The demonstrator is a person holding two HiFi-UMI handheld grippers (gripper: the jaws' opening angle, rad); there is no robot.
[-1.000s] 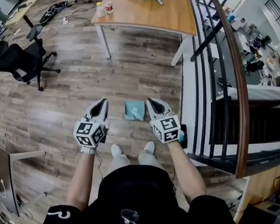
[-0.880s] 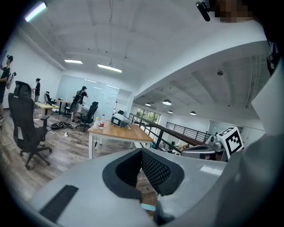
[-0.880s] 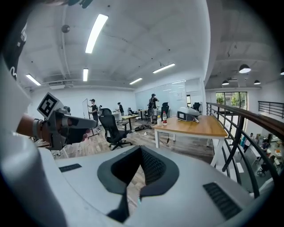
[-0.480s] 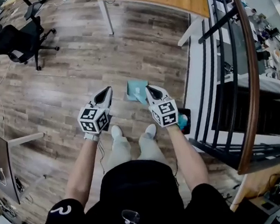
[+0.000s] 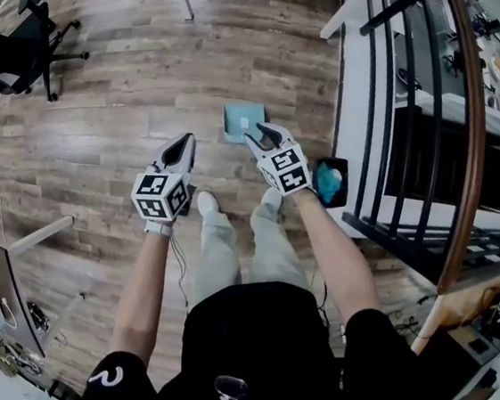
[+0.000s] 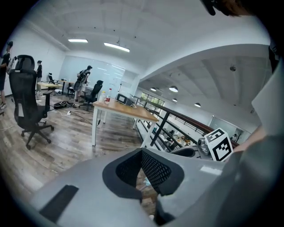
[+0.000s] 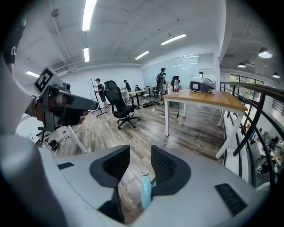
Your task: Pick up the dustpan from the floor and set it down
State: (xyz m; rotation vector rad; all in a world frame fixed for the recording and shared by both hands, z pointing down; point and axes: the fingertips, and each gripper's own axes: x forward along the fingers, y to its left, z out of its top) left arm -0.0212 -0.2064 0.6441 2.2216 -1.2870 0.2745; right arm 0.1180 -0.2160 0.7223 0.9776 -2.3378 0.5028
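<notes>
Dustpan (image 5: 243,119), teal, lies on the wooden floor (image 5: 113,102) in the upper middle of the head view. A narrow pale-blue part of it stands between my right fingers (image 7: 165,166), which are opening and not clamped on it. My left fingers (image 6: 153,170) are closed on nothing, left of the dustpan.
</notes>
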